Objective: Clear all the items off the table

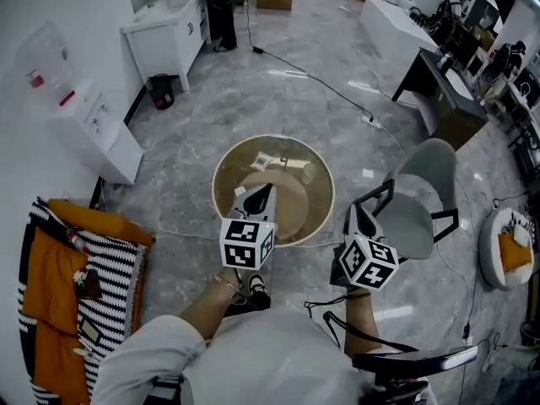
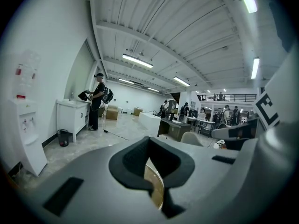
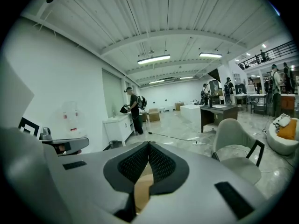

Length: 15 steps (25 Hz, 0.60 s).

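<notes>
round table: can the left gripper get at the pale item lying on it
Probably yes: the left gripper is over the table's near rim, with nothing between it and the pale item; its shut jaws must open first.

Person seen from above in a pale grey short-sleeved top (image 1: 253,357), with grey plastic tongs in each hand.
The left tongs (image 1: 267,191) and right tongs (image 1: 355,212) have black textured pads (image 3: 135,164). Each carries a white cube (image 1: 246,243) printed with black square markers. A thin bracelet (image 1: 224,282) circles the left wrist.
</notes>
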Motion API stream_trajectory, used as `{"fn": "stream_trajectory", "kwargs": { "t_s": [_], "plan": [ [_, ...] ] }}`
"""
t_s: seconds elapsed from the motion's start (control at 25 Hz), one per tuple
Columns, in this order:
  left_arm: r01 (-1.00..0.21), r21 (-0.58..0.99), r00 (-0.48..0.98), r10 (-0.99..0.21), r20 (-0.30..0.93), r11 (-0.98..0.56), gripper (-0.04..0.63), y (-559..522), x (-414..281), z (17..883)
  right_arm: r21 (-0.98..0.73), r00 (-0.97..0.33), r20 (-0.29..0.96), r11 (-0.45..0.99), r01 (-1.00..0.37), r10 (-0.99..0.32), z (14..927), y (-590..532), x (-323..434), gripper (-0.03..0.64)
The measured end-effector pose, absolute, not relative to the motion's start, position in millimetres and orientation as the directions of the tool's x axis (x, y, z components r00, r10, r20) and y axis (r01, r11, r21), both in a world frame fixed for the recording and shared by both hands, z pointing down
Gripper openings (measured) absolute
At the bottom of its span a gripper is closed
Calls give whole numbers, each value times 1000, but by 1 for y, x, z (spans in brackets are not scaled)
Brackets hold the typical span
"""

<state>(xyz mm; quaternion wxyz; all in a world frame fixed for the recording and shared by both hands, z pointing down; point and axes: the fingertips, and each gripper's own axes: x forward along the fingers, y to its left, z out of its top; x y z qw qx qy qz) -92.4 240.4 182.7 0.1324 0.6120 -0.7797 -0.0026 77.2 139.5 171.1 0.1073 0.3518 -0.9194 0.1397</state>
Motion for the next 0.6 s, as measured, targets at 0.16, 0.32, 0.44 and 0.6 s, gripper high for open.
{"fn": "stream_trajectory", "kwargs": {
  "t_s": [0.16,0.32,0.44,0.6],
  "plan": [
    [-952,160,-227,-951,209,262,8,216,-115,184,-188,-743,300,727,-661,-598,174,114,48,23],
    [-948,154,-246,-947,205,279,8,195,-141,180,-190,-759,299,743,-642,-579,173,92,18,23],
    [-943,152,-264,-943,204,297,8,181,-158,180,-183,-766,295,752,-633,-572,173,76,4,23],
    [-934,164,-279,-934,222,318,8,167,-173,191,-183,-768,303,756,-629,-565,180,60,-9,23]
  ]
}}
